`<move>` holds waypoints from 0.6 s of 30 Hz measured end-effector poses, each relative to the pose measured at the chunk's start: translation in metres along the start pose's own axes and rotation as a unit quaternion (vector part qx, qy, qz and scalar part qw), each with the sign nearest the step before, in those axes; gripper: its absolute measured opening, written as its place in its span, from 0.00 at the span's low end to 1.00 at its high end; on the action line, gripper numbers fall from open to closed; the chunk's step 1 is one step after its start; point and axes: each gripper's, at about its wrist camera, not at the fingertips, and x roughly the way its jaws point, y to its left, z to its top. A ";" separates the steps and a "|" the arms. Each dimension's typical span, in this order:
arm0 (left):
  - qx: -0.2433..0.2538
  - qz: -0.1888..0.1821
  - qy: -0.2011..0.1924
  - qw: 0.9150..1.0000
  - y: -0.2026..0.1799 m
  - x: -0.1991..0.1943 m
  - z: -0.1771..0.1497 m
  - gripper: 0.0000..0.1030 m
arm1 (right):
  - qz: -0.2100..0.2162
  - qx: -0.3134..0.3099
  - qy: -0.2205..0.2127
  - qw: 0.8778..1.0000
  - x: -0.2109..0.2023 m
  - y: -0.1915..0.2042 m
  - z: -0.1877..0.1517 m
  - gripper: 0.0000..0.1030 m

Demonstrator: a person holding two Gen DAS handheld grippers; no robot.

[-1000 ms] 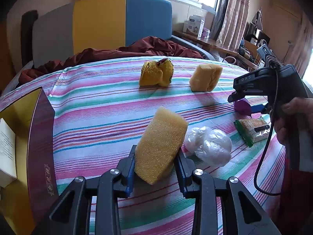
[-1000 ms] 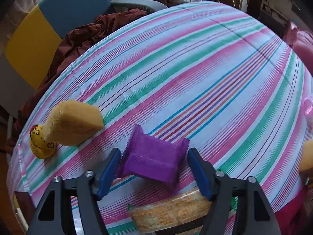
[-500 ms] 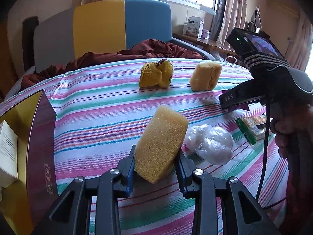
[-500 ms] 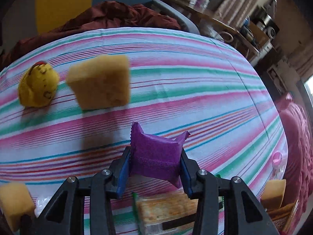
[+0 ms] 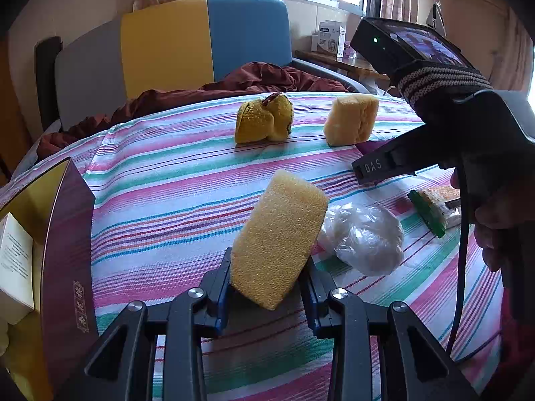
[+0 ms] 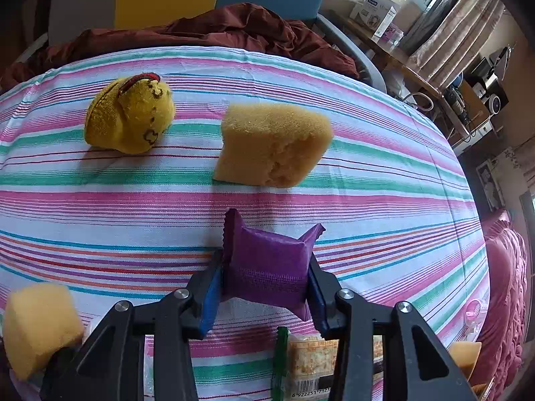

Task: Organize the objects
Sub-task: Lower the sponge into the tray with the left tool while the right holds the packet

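Our left gripper (image 5: 267, 295) has its fingers clamped on the tilted sponge (image 5: 279, 244), lifted near the bed's front edge; it could pivot and slip. Our right gripper (image 6: 265, 292) pinches the purple packet (image 6: 269, 267) above the striped sheet (image 6: 384, 200), whose slick wrapper could slide free.

Bare striped cloth (image 6: 384, 200) lies open right of the far sponge (image 6: 272, 148) and plush toy (image 6: 128, 118).

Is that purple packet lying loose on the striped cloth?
No, the right tongs grip the purple packet on both sides.
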 end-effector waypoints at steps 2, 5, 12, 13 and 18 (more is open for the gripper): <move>0.000 0.000 0.000 1.000 0.000 0.000 0.000 0.35 | 0.000 -0.001 0.001 1.000 -0.001 0.002 -0.001 0.43; -0.007 -0.008 0.002 1.000 0.003 0.001 0.000 0.35 | -0.001 -0.004 0.001 1.000 0.000 0.004 -0.001 0.43; -0.020 -0.023 0.004 1.000 0.007 0.001 -0.001 0.35 | 0.001 -0.004 0.001 1.000 0.001 0.004 -0.002 0.43; -0.021 -0.024 0.004 0.999 0.007 0.001 -0.001 0.35 | 0.001 -0.005 0.001 1.000 0.001 0.004 -0.002 0.43; -0.021 -0.023 0.003 1.000 0.006 -0.001 -0.001 0.34 | 0.003 -0.003 0.000 1.000 0.002 0.003 -0.001 0.43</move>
